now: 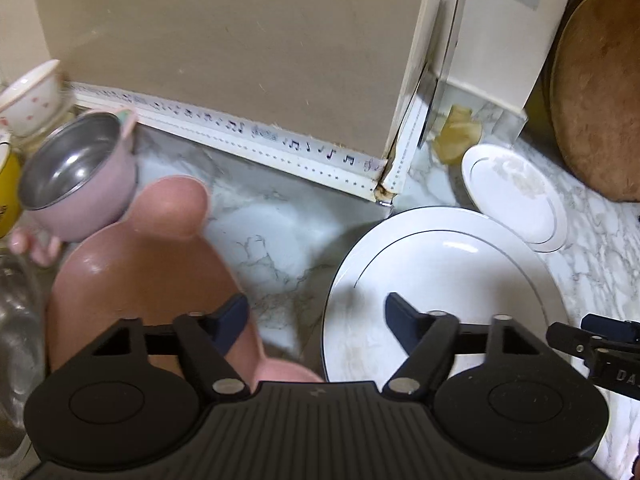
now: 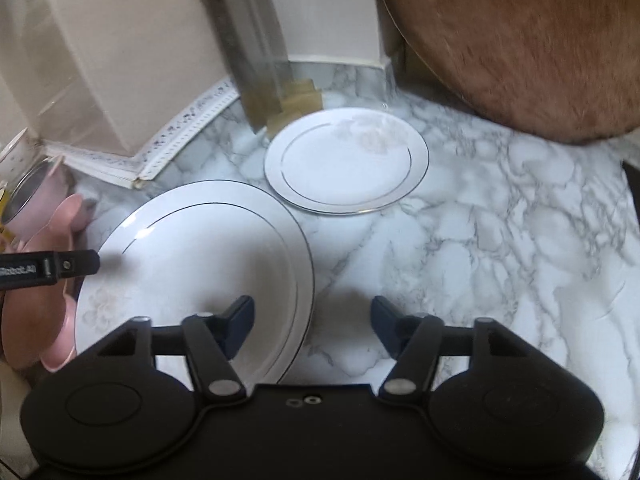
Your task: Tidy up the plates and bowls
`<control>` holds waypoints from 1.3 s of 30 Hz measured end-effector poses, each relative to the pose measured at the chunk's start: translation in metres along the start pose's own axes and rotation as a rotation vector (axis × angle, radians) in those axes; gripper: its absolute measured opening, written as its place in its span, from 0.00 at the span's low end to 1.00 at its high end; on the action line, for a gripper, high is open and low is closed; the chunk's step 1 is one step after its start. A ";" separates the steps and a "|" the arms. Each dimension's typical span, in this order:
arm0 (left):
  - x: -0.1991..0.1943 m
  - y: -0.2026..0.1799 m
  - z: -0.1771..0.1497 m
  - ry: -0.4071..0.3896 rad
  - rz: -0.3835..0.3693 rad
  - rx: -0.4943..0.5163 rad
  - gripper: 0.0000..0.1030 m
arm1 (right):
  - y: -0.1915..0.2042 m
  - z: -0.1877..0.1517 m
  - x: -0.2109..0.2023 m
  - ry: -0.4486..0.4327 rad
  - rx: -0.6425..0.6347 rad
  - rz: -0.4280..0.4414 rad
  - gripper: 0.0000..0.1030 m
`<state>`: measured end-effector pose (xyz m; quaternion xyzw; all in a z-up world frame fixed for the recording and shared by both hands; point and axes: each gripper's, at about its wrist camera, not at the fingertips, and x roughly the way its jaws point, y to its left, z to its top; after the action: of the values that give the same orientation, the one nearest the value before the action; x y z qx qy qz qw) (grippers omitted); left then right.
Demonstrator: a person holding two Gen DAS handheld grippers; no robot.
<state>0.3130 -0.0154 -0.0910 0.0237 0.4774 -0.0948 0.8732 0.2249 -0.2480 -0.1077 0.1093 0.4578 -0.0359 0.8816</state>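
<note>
Both tools stand open, gripping nothing. The left tool (image 1: 316, 318) straddles the big plate's (image 2: 192, 256) left rim on the marble worktop (image 2: 500, 240); the right tool (image 2: 313, 320) straddles its right rim. A smaller plate (image 2: 346, 168) lies just behind.

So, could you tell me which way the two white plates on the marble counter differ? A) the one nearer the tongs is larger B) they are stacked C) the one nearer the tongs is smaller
A: the large plate sits nearest the tongs, and the small plate lies beyond it, flat on the counter.
</note>
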 end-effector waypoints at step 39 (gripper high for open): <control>0.004 -0.039 -0.017 0.122 -0.117 -0.012 0.14 | -0.061 -0.016 -0.018 0.135 0.205 0.147 0.07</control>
<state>0.2937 -0.0523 -0.1014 -0.0035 0.5306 -0.1411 0.8358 0.1917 -0.3047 -0.1118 0.2342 0.5009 -0.0103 0.8332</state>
